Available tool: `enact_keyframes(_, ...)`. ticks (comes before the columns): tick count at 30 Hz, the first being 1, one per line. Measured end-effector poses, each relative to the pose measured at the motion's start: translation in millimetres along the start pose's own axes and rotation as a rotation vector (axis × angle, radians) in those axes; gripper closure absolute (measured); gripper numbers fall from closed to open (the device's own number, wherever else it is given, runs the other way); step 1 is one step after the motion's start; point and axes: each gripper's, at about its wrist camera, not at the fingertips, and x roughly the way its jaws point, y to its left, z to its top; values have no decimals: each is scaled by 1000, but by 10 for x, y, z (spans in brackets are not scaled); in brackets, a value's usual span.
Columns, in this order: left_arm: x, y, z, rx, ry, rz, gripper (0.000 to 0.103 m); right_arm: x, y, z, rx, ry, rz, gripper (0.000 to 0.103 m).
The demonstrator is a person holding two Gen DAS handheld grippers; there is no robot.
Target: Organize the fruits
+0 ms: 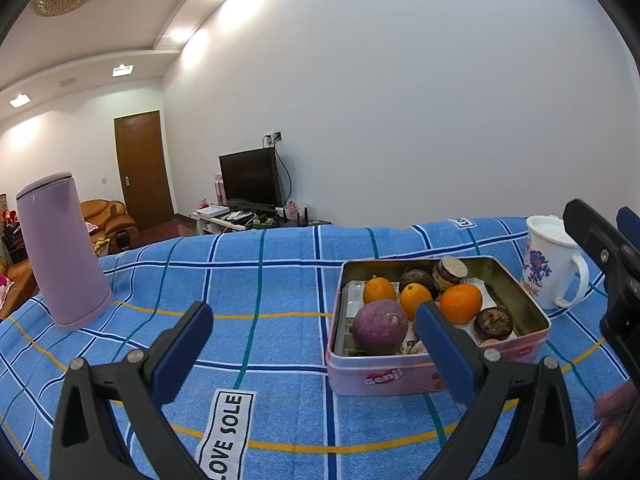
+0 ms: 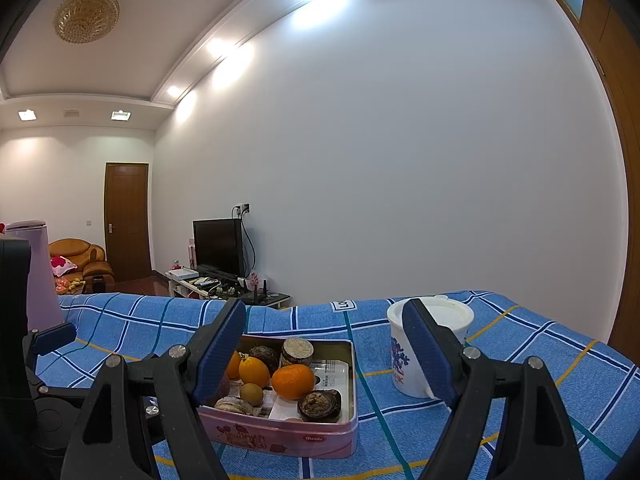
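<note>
A bench covered with a blue checked cloth (image 1: 260, 280) is seen in a white-walled living room, a black television (image 1: 250, 178) standing beyond it. On the cloth stands an open pink rectangular metal tin (image 1: 400, 376); inside it lie three orange citrus fruits (image 1: 461, 302), a round purple fruit (image 1: 380, 326), a small brownish fruit (image 2: 252, 394) and several dark round cakes (image 1: 493, 322). No fruit is seen outside the tin. A white printed mug with a lid (image 1: 550, 268) stands right of the tin, a tall lilac flask (image 1: 60, 252) well to its left. The left gripper (image 1: 316, 354) is held before the tin, the right gripper (image 2: 324, 354) just above its near edge; both sets of jaws stand wide and hold nothing. The scene fits either fruits already gathered or fruits awaiting sorting, so no move is settled.
</note>
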Motion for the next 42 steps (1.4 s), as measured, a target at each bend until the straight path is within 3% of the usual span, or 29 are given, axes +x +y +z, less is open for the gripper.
enact_keyframes(42,50,39,-11,-22,25,25,0,17,0,-25,0,8,0,21)
